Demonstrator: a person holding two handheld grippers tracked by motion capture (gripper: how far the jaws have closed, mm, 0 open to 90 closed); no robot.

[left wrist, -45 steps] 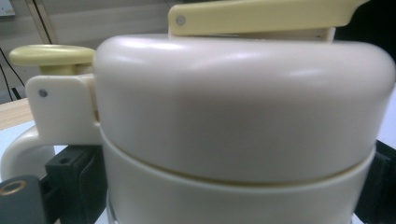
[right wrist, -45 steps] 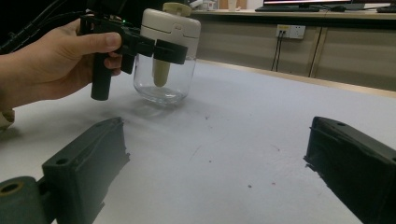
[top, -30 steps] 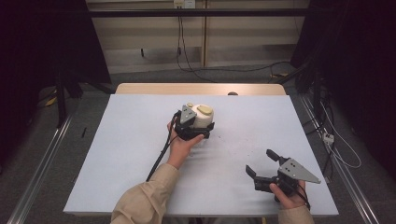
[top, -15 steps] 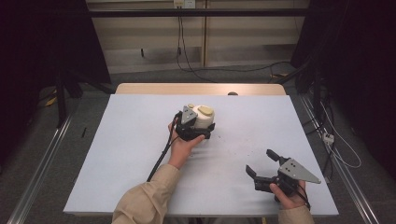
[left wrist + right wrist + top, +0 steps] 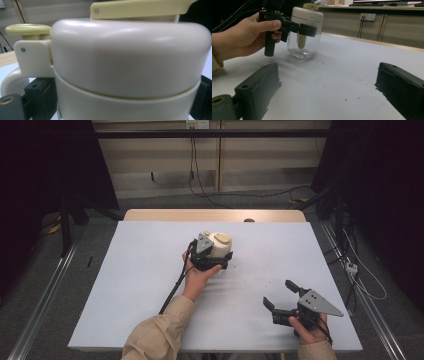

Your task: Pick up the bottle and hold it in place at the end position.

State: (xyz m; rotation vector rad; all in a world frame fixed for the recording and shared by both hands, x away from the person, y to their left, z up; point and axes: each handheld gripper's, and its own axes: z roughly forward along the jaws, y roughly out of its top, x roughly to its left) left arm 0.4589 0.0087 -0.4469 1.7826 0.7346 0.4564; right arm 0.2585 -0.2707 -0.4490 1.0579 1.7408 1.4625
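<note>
A clear glass jar [image 5: 219,246] with a cream lid and a pale yellow lever stands upright on the white table [image 5: 135,275], near its middle. My left gripper [image 5: 214,258] is shut on the jar, one jaw on each side just under the lid. In the left gripper view the cream lid [image 5: 130,60] sits very close, with a black jaw at each lower corner. From the right gripper view I see the jar [image 5: 305,27] clamped by that gripper and a hand on its handle. My right gripper [image 5: 278,293] rests open near the front right, holding nothing [image 5: 329,87].
A wooden strip [image 5: 215,215] runs along the table's far edge. The left gripper's cable [image 5: 172,290] trails back across the table beside the forearm. Cables lie on the floor behind the table and to its right. Small dark specks dot the table surface.
</note>
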